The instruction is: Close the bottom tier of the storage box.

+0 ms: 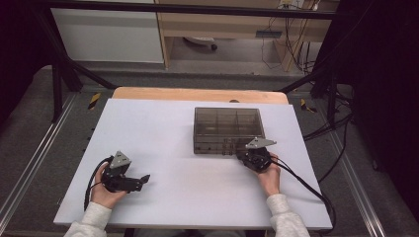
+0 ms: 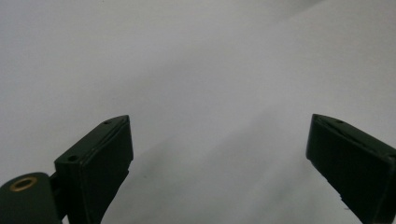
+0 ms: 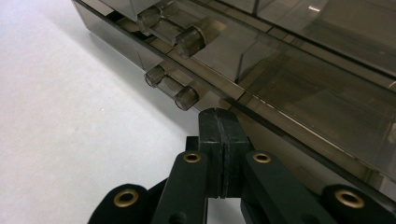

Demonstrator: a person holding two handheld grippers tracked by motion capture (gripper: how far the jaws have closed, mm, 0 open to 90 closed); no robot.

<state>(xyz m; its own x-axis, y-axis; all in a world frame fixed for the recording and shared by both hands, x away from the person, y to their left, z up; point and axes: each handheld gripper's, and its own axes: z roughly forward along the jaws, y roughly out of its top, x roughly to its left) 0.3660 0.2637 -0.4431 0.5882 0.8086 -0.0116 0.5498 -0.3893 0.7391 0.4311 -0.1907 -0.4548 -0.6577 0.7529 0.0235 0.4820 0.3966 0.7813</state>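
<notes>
From the high view your right gripper (image 1: 247, 154) meets the near right corner of the smoky drawer box (image 1: 227, 129) toward the tabletop's (image 1: 163, 128) far edge; your left gripper (image 2: 219, 154) idles wide open, empty, over bare board; your right gripper's view shows its jaws pinched together, nosing the lower drawer front (image 3: 280, 121) beside its handle (image 3: 170, 87), likely to push.

No text, label, brand, number or sign could be read anywhere in these views. The smoky clear plastic organizer box (image 1: 227, 130) carried no lettering on its lid or front, and its handles in the right gripper view were bare. The white table (image 1: 163, 148) was unmarked. A small bluish plate (image 1: 269, 34) on the wooden furniture at the back was too small and blurred to make out. The yellow-and-black striped markers (image 1: 94, 100) on the floor bore no words.
</notes>
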